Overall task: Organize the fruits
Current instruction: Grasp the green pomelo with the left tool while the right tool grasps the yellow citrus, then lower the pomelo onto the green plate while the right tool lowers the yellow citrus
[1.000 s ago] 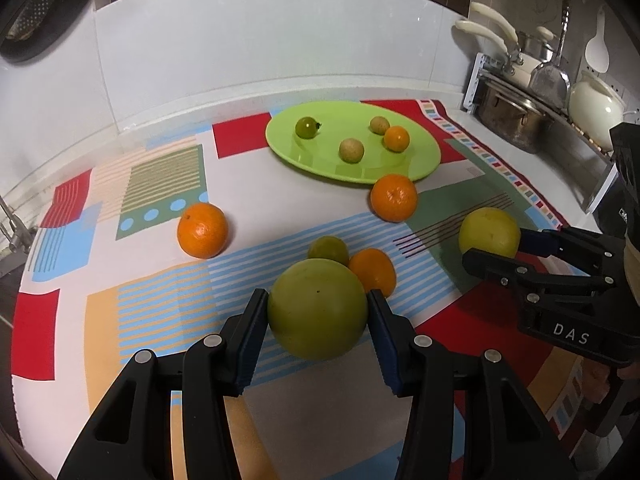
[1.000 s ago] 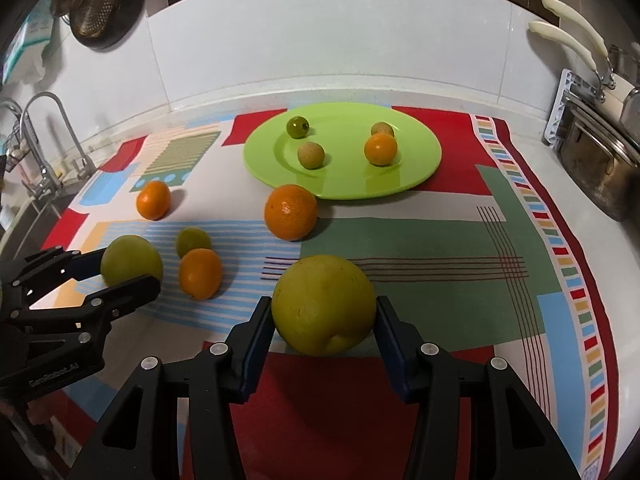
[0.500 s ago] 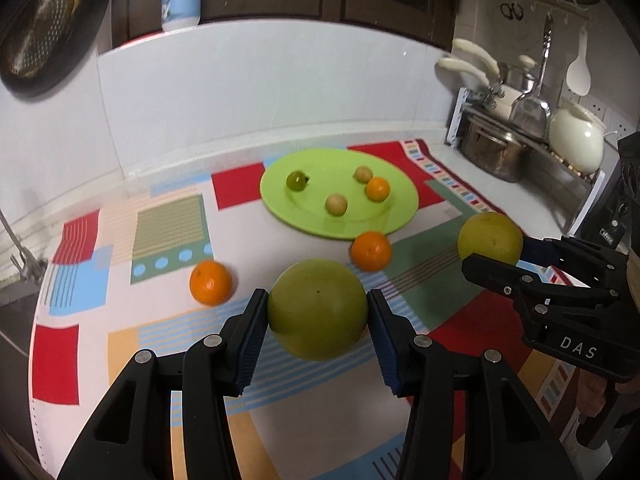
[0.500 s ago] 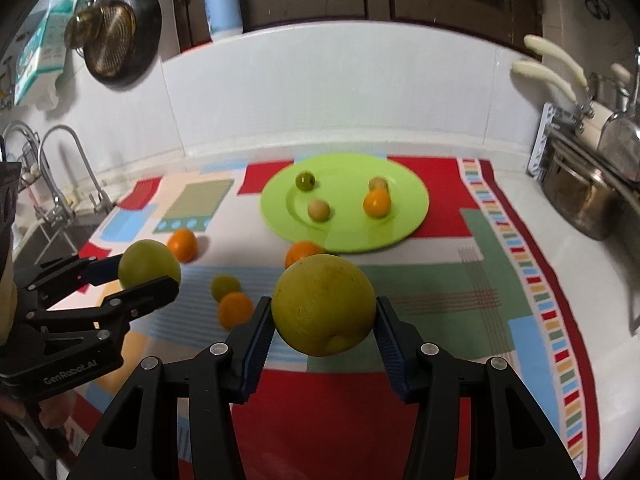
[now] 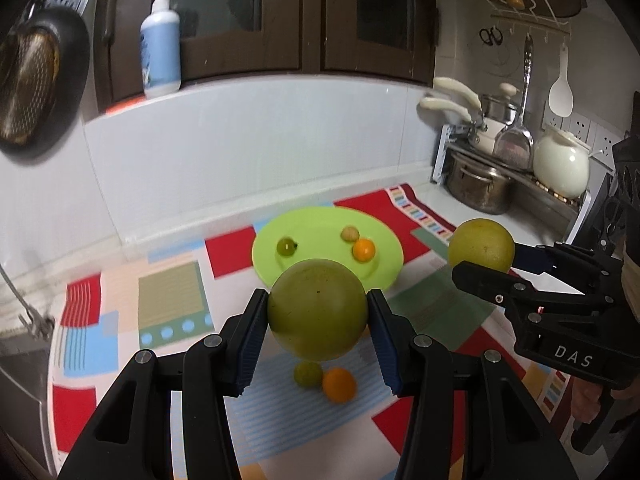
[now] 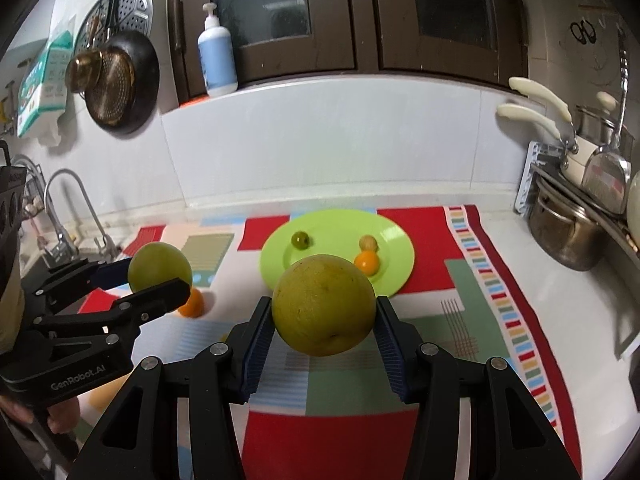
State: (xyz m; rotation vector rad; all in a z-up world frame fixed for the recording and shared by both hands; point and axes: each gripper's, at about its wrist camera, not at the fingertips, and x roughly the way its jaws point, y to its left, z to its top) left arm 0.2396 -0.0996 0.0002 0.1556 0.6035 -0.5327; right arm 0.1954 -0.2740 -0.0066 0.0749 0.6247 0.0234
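My left gripper is shut on a large green fruit, held in the air above the patterned mat. My right gripper is shut on a large yellow fruit, also lifted. Each view shows the other gripper: the yellow fruit at right, the green fruit at left. Behind them a lime green plate holds a small green fruit, a tan one and a small orange. A small green fruit and an orange lie on the mat below.
Another orange lies on the mat at left. A faucet and sink stand at the left edge. Pots and a rack crowd the right counter. A pan hangs on the white wall, and a soap bottle stands on the ledge.
Both grippers have risen together with their fruits, so the plate and loose fruit look smaller and lower, and the cupboards above have come into view.
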